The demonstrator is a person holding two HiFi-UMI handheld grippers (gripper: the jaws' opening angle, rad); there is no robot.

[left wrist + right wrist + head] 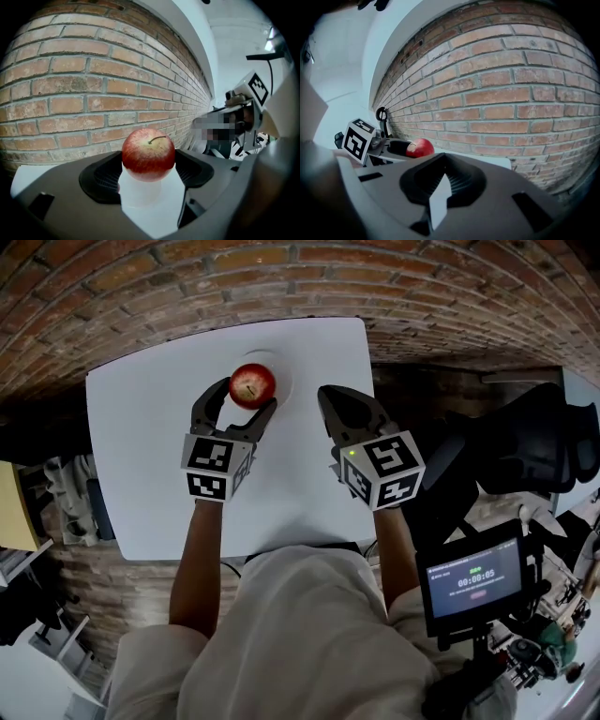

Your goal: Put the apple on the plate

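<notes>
A red apple (252,385) sits over a small white plate (284,377) at the far middle of the white table (141,437). My left gripper (249,396) has one jaw on each side of the apple, and its pads press against the fruit's flanks. In the left gripper view the apple (148,154) fills the gap between the pads, with the plate (140,196) showing white under it. My right gripper (330,397) hovers to the right of the plate, shut with nothing held. The right gripper view shows the apple (419,147) off to its left.
A brick wall (309,277) runs right behind the table's far edge. A black chair (525,446) and a small screen on a stand (472,588) are to the right. Shelving (66,493) stands left of the table.
</notes>
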